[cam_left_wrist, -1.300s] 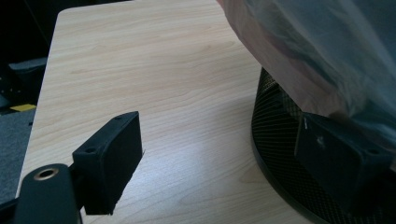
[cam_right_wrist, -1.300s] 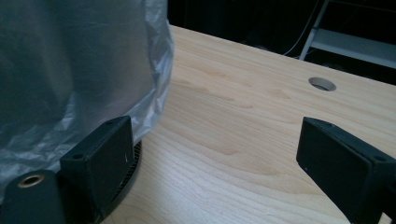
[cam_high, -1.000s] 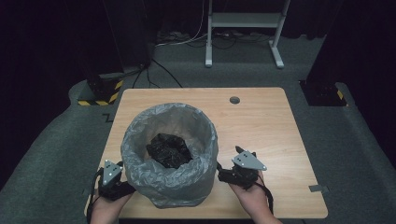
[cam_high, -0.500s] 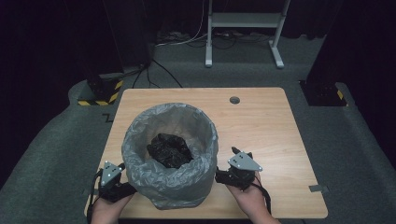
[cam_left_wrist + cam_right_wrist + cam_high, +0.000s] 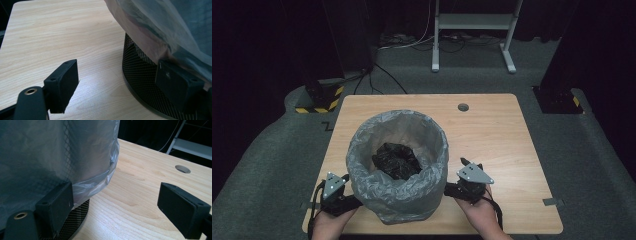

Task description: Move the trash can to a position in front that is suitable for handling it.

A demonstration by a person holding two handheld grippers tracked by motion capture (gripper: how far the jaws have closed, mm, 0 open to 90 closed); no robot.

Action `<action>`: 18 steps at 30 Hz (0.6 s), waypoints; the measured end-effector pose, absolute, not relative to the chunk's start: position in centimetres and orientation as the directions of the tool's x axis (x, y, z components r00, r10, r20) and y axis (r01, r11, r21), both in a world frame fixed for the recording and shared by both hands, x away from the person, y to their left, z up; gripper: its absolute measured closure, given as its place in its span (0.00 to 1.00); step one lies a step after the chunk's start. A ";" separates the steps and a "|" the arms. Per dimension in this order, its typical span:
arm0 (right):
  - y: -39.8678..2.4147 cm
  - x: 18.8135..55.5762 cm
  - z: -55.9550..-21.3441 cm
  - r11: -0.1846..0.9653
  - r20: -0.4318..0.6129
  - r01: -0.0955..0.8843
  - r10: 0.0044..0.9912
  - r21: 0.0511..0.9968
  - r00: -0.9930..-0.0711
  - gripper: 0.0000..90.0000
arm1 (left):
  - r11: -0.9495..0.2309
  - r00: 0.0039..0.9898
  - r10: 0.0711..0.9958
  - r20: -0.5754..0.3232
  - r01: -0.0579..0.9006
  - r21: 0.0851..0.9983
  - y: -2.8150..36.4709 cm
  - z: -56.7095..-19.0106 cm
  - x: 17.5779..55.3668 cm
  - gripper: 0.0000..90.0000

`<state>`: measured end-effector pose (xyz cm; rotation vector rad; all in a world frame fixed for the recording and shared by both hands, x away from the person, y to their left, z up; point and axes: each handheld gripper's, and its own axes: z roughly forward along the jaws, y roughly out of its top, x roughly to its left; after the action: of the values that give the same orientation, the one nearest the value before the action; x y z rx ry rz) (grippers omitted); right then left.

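Bin: the black mesh wastebasket (image 5: 140,72) stands near the front edge of my wooden table (image 5: 497,130), between both hands, where I can reach each flank at once.
Liner: a grey plastic bag (image 5: 398,170) lines it and folds over the rim, hanging most of the way down the outside; a crumpled black bag (image 5: 396,160) lies inside.
Left gripper (image 5: 343,197): jaws spread wide, one jaw against the mesh under the liner's hem, the other out over bare table. It grips nothing.
Right gripper (image 5: 453,190): also spread wide, one jaw touching the liner's lower edge at the bin's side, the other well clear over the wood.
Why so, I judge: with a jaw on each side, I'm placed either to steady the bin or to pinch the liner's hem; which, I can't tell.
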<state>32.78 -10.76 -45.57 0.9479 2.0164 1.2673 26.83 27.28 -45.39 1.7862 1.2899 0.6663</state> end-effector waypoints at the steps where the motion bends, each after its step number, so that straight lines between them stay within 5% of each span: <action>1: -10.8 32.8 -45.6 0.300 -0.096 0.262 0.804 0.917 -0.586 0.14 | -0.143 0.336 0.941 -0.043 0.510 0.848 27.3 -45.4 26.8 0.21; 18: -10.9 32.6 -45.6 0.295 -0.095 0.264 0.810 0.918 -0.579 0.16 | -0.132 0.334 0.941 -0.055 0.511 0.849 27.0 -45.5 27.0 0.21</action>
<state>32.61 -10.94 -45.58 0.9538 2.0064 1.2657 26.99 27.01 -45.46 1.7754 1.2953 0.6576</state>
